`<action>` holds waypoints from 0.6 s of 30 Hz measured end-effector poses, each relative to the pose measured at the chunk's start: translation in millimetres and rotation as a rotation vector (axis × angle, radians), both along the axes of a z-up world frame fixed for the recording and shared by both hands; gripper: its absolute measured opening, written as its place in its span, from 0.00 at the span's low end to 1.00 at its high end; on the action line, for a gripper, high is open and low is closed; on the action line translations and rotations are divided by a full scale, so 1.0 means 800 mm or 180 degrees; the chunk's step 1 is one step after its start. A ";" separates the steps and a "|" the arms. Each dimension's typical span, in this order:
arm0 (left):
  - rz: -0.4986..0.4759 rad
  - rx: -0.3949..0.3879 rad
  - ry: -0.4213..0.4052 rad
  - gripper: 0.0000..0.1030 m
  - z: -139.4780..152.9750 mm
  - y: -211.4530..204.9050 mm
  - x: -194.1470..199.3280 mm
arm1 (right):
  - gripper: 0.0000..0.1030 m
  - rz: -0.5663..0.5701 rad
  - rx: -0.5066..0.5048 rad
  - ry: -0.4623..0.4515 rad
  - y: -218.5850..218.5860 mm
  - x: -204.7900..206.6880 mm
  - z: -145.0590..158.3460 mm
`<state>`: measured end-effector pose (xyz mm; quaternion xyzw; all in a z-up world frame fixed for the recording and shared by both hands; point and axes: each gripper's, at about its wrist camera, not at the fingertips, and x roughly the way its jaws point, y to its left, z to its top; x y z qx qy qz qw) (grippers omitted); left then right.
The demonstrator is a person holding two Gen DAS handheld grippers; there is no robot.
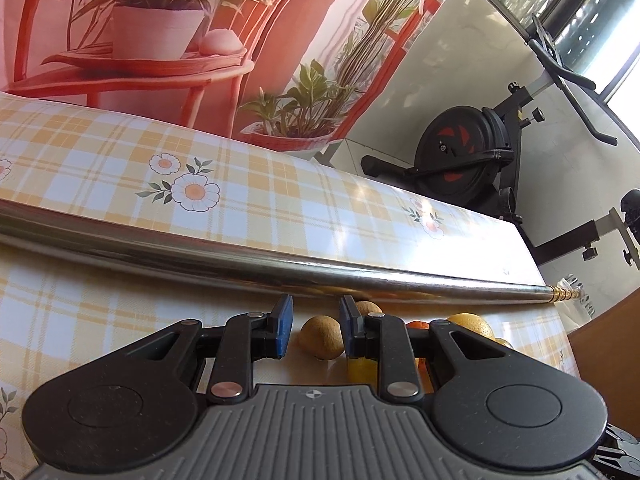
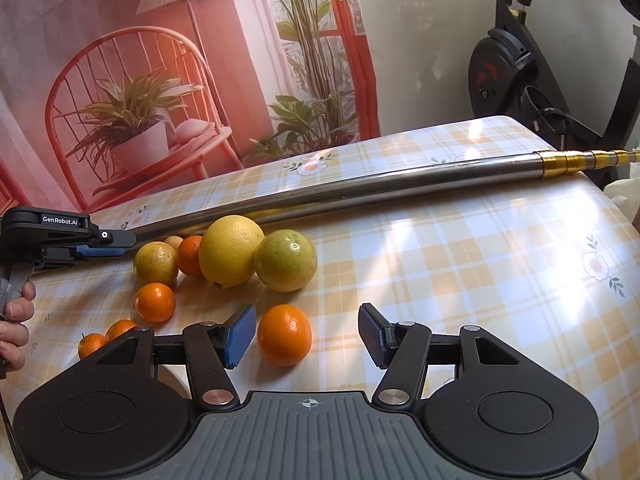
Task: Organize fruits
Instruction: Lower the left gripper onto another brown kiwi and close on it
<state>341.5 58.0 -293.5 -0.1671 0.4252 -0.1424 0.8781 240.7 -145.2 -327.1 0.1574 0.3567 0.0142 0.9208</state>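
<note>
Left gripper (image 1: 316, 320): jaws at their narrowest, nothing gripped. Right gripper (image 2: 307, 332): part open, empty; one orange (image 2: 284, 334) lies just ahead of its pads, untouched. Two small oranges (image 2: 106, 336) are half hidden behind its body. Citrus pile (image 2: 230, 250): yellow and orange, on the checked tablecloth (image 2: 480, 280), ranged lengthwise beside the steel pole (image 2: 400, 184).
</note>
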 end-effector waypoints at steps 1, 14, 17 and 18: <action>-0.0012 -0.0013 0.0021 0.26 -0.002 -0.001 0.001 | 0.53 0.0001 -0.0002 0.0001 0.000 0.000 0.000; 0.0033 -0.0357 0.0269 0.27 -0.022 0.005 0.008 | 0.53 -0.0022 0.0023 0.0016 -0.003 0.000 -0.005; 0.0034 -0.0264 0.0212 0.25 -0.019 0.003 0.004 | 0.53 -0.0020 0.0017 0.0016 -0.002 -0.001 -0.005; 0.0040 -0.0228 0.0203 0.25 -0.017 0.005 0.001 | 0.53 -0.0021 0.0018 0.0015 -0.002 -0.001 -0.005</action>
